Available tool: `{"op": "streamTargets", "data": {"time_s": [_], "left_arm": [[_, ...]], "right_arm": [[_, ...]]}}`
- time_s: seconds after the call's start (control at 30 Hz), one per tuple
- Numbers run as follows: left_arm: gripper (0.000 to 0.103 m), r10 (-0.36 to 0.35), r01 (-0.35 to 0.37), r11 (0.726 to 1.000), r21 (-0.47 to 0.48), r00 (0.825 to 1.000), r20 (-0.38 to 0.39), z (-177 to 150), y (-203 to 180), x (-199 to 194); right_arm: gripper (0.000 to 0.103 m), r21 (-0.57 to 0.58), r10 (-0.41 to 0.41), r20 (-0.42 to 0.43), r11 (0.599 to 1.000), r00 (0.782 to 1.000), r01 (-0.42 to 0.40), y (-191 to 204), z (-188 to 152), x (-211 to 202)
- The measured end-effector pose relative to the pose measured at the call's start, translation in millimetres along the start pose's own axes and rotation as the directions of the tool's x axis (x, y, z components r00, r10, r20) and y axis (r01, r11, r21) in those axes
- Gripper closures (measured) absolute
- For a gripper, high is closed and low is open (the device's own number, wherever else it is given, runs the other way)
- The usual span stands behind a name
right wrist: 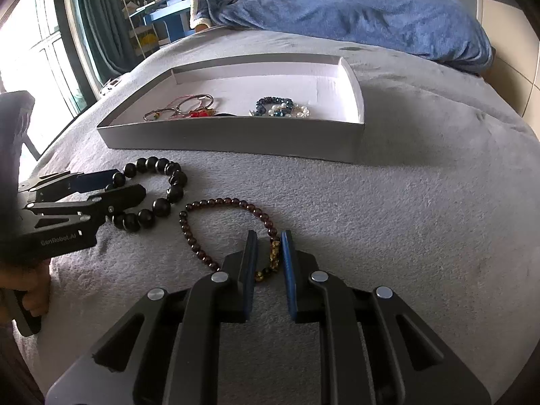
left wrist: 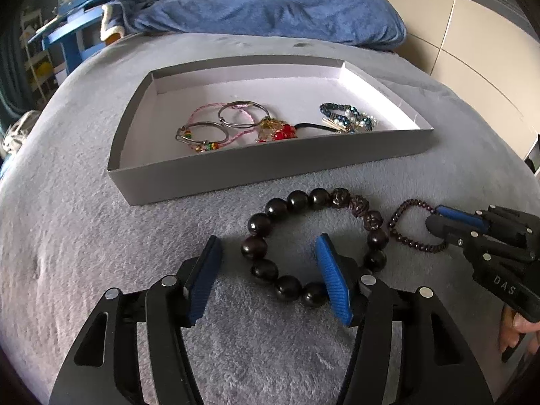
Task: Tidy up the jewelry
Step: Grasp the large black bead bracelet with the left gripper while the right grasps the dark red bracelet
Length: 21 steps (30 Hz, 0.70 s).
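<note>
Our left black two-finger gripper (left wrist: 268, 253) stands half-open; our right black gripper (right wrist: 269, 251) is nearly closed, both angled downward.

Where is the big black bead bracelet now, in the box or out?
Out. The black bead bracelet lies on the grey blanket, in front of the box.

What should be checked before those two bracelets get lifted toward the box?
1. The red-bead bracelet sits inside the right tool: ok.
2. That tool pinches it firmly: cannot tell.
3. The left tool straddles the black-bead bracelet: ok.
4. That tool presses on the beads: cannot tell.
5. The two bracelets are not looped together: ok.
6. The box has bare floor left: ok.
</note>
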<state>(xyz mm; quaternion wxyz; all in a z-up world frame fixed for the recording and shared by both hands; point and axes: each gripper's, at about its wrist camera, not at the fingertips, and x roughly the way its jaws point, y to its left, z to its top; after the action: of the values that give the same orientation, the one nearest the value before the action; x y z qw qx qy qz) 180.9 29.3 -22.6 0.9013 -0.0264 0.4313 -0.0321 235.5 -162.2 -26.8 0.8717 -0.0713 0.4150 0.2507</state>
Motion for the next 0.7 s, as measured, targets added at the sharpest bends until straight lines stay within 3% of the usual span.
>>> {"op": "streamTargets", "data": {"time_s": [0.07, 0.2, 0.7], "left_arm": [[0.054, -0.005, 0.005, 1.000, 0.003, 1.000, 0.000, 0.3, -0.3, -0.9], [0.087, -0.029, 0.029, 1.000, 0.005, 1.000, 0.010, -0.3, 1.9, -5.9], [0.088, -0.135, 0.137, 0.991, -0.011, 0.986, 0.099, 10.1, 2.8, -39.1]], "right_arm": [[0.088, 0.008, 0.009, 0.001, 1.000, 1.000, -0.009, -1.7, 0.5, 0.2], [0.095, 0.025, 0.026, 0.005, 0.999, 1.000, -0.026, -4.1, 1.8, -0.9], [0.096, 0.089, 0.073, 0.105, 0.993, 0.992, -0.082, -7.8, 15.7, -27.2]]}}
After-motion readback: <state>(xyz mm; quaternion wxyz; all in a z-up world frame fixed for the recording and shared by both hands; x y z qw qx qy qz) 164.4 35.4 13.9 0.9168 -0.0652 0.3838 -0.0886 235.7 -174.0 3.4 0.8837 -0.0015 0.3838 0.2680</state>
